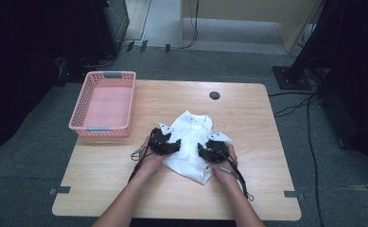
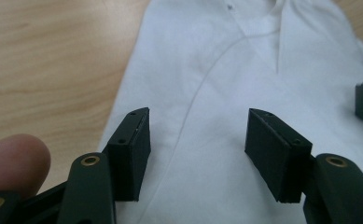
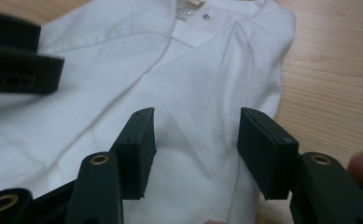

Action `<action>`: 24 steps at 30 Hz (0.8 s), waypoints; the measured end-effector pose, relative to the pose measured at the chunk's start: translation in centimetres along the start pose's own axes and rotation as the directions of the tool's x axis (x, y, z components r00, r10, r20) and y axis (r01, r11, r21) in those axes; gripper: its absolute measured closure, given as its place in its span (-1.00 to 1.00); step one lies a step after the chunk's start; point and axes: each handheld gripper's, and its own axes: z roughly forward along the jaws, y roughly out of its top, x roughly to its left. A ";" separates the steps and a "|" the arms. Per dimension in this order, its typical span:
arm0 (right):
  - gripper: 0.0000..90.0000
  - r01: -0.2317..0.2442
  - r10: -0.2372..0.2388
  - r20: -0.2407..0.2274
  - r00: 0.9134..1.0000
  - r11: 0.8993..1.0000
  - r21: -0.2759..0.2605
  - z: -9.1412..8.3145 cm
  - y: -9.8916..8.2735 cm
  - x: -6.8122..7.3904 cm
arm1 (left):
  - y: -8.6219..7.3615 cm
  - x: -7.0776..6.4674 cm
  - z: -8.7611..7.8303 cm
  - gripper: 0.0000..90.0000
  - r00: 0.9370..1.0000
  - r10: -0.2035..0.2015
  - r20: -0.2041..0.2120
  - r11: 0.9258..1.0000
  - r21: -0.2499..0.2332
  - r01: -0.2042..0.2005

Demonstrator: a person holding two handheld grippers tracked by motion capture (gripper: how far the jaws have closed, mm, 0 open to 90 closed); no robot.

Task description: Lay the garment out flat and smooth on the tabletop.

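A folded white shirt (image 1: 191, 142) lies in the middle of the wooden table (image 1: 248, 123), collar toward the far side. My left gripper (image 1: 165, 144) rests over the shirt's left part, my right gripper (image 1: 212, 151) over its right part. In the left gripper view the white shirt (image 2: 226, 74) spreads under my left gripper (image 2: 195, 149), whose jaws stand apart with only flat cloth below the gap. In the right gripper view my right gripper (image 3: 195, 149) is open above the shirt (image 3: 188, 88) near its right edge, and nothing is pinched.
A pink plastic basket (image 1: 105, 101) sits at the table's far left corner, nothing visible inside. A dark round grommet (image 1: 214, 95) is set in the table's far side. Bare wood (image 3: 328, 79) lies right of the shirt. Cables trail from both grippers toward the near edge.
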 end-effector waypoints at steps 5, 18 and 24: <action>0.07 0.043 -0.043 0.001 0.999 0.999 0.001 0.0 0.0 0.0 | -0.7 -1.4 -0.1 -0.10 0.997 -0.010 -0.072 0.999 -0.031 0.008; 0.07 0.093 -0.093 -0.051 0.994 0.996 0.003 -0.7 -0.4 -2.3 | -1.4 -4.6 -0.7 -0.10 0.997 -0.024 -0.069 0.999 -0.025 0.022; 0.07 0.118 -0.117 -0.091 0.989 0.993 0.004 -1.1 -0.6 -3.8 | -0.6 -5.6 -2.4 -0.04 0.998 -0.049 0.027 0.998 -0.035 0.050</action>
